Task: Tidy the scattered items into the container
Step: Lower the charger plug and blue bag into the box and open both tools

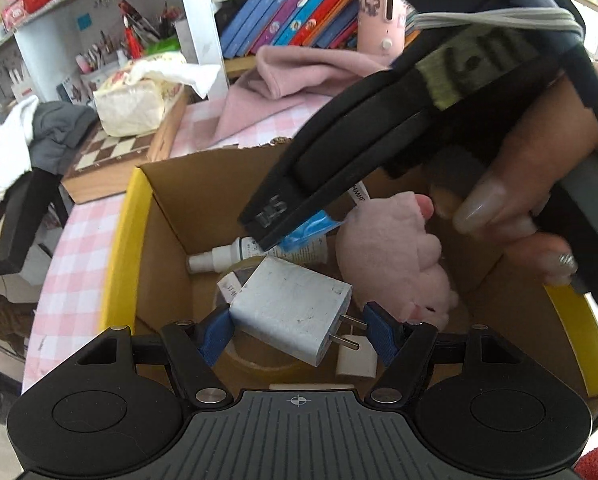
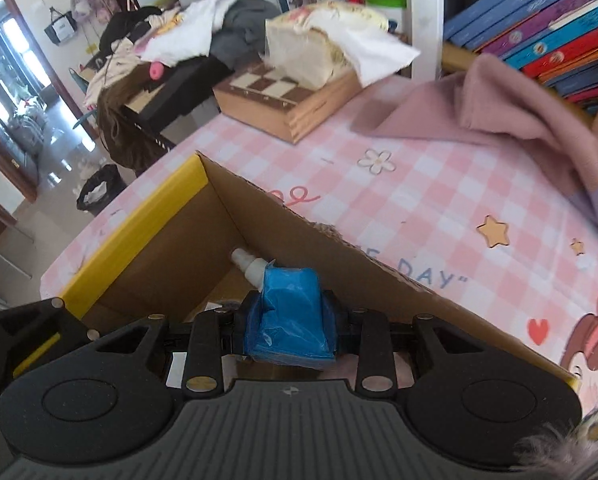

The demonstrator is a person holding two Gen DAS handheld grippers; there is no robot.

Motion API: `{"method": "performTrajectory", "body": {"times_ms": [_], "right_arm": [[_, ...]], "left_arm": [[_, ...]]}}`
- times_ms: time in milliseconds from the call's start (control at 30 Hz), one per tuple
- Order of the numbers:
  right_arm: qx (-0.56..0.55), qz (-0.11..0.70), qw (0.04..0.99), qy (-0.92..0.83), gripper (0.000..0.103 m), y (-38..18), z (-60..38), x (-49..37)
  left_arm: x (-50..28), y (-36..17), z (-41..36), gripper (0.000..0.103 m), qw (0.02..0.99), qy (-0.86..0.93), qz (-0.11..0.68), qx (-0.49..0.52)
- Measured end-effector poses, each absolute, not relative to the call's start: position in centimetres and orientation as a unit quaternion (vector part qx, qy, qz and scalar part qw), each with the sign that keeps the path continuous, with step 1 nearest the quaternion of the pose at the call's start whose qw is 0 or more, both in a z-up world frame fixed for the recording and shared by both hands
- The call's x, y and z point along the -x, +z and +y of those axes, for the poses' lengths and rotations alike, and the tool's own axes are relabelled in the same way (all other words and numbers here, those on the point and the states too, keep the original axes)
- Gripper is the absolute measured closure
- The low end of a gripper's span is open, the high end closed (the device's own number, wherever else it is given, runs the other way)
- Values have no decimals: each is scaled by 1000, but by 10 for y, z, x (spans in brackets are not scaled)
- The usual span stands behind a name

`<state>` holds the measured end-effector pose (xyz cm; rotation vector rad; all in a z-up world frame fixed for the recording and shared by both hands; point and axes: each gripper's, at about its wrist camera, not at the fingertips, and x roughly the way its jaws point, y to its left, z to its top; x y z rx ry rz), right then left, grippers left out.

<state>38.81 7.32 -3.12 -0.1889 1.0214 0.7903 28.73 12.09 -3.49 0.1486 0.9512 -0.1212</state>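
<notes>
A white charger plug is held over the open cardboard box at the lower centre of the left wrist view, its prongs turned toward the right-hand pad, so that it can be let go straight into the container. The left gripper is clamped on the plug, a blue pad pressed on either side. Directly beneath it, a roll of clear tape and a smaller white plug are seen on the box floor, with a white spray bottle against the far wall and a pink plush toy to the right; these appear to be already tidied.

From the upper right of the same view the right gripper is reached in by a person's hand, its fingers pinched on a crumpled blue packet, which is carried just above the bottle, presumably for release in the same box. In the right wrist view the packet fills the lower centre, with the box's yellow-taped rim at the left. The box stands on a pink checked tabletop; a pink cloth and a chessboard case are left beyond it.
</notes>
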Motion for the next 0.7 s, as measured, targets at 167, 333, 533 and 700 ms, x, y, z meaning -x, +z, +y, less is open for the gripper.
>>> {"method": "performTrajectory", "body": {"times_ms": [167, 333, 533, 700], "right_arm": [[81, 483, 789, 370, 73, -39, 78, -393], [68, 482, 793, 366, 63, -40, 76, -394], [55, 457, 806, 372, 54, -20, 65, -383], [46, 434, 819, 374, 54, 0, 52, -364]], "left_arm": [[-290, -35, 123, 31, 880, -64, 467, -62], [-288, -34, 123, 30, 881, -64, 466, -55], [-270, -25, 128, 30, 903, -51, 424, -33], [-251, -14, 127, 30, 915, -42, 400, -26]]}}
